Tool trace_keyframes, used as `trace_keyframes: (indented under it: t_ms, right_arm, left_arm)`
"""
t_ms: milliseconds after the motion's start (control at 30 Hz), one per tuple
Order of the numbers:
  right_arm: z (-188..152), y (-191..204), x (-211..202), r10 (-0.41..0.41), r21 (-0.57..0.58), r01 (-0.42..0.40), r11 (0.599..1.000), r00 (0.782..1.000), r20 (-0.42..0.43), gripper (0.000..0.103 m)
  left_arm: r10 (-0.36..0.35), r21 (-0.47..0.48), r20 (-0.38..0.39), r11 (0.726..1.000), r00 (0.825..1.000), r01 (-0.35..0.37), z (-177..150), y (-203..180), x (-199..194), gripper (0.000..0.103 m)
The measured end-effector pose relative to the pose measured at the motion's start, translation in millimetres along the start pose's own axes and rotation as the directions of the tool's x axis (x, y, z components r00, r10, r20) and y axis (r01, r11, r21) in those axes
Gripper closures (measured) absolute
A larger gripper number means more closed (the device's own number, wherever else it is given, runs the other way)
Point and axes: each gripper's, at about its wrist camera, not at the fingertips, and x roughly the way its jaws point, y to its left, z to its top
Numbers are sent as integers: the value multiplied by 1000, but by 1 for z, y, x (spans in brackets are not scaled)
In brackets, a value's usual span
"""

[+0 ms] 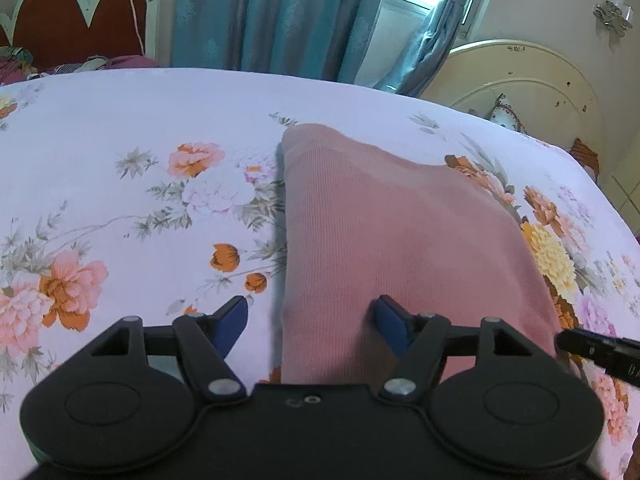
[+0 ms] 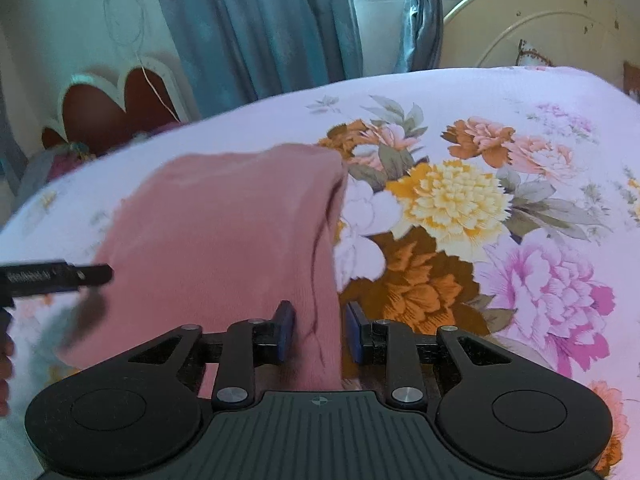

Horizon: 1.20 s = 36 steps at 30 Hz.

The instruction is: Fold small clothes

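- Left gripper (image 1: 310, 322) stood spread wide, blue pads clear of cloth; the near left edge of the pink knit garment (image 1: 400, 232) ran between them, not pinched.
- Right gripper (image 2: 318, 330) had its jaws drawn narrow w/ the garment's right edge (image 2: 320, 280) running up between the pads; cloth looked bunched there, but whether the pads pressed it couldn't be told, since a gap showed at the right pad.
- Garment lay lengthwise on the floral bedsheet (image 1: 120, 120), already narrowed to a long panel, far end reaching toward the teal curtains (image 1: 280, 12).
- Step in hand, by the look of it: taking hold of the near edge at both corners for a fold away from the person.
- Next move likely called for the left jaws to close on that edge, then both lifting evenly so the layers didn't slip apart.
- Containers: none in view; no basket or bin for finished items.
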Motion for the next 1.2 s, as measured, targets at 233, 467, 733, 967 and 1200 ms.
trace_keyframes:
  t_ms: [233,467,733,967,1200]
  right_arm:
    - [23,-6,-1,33,52,-35,998,998,46,31]
    - [42,-11,26,82,79,-83,993,996,20,31]
    - [50,-17,73,124,95,-119,988,991,-42,31]
    - [45,-14,97,171,94,-166,982,985,-40,32]
    - [45,-8,105,235,125,-225,966,970,-67,64]
  left_arm:
    - [-20,2,19,1000,1000,20,15,-6,1,25]
    - [-49,-1,10,999,999,49,29,-13,16,19]
    - [-71,-36,-40,997,997,70,30,-9,45,16]
    - [-164,-117,-72,981,984,155,29,5,63,20]
    - [-169,-103,-62,981,984,162,32,-3,60,39]
